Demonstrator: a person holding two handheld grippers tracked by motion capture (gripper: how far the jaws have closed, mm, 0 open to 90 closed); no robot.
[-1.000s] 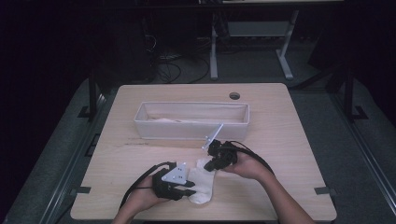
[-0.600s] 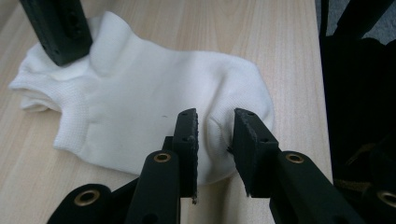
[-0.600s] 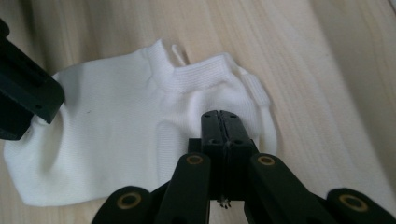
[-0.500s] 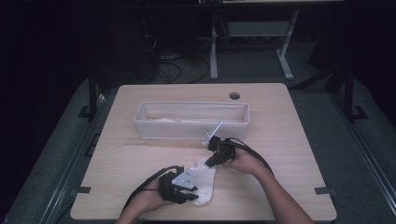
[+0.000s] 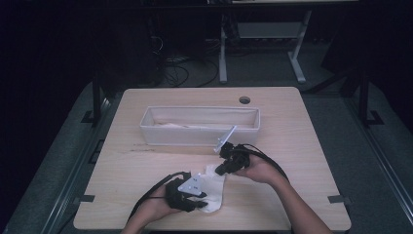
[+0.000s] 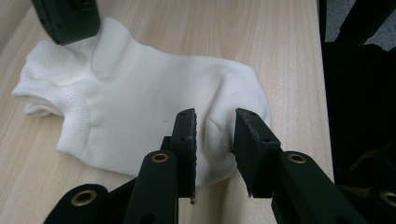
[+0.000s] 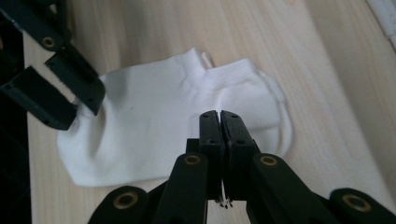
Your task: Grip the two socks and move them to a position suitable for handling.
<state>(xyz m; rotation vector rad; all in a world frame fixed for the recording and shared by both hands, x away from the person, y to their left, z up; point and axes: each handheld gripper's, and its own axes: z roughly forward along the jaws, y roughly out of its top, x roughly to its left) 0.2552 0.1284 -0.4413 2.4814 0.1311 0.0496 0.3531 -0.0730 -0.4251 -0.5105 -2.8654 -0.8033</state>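
Observation:
A white ankle sock [image 5: 215,185] lies flat on the wooden table [image 5: 302,146], near its front edge. My left gripper [image 5: 200,204] is at the toe end. In the left gripper view its jaws [image 6: 215,135] stand a little apart with a raised fold of the sock [image 6: 154,93] pinched between the pads. My right gripper [image 5: 218,170] is at the cuff end, pointing down onto the sock. In the right gripper view its jaws [image 7: 219,116] are shut together over the sock [image 7: 159,116], with no fabric visible between them. The left gripper [image 7: 77,105] shows there at the sock's far end.
A long white fabric bin [image 5: 199,136] stands across the middle of the table behind the sock, with something pale inside. A round cable hole [image 5: 244,100] is near the back edge. Bare wood lies to the left and right of the hands.

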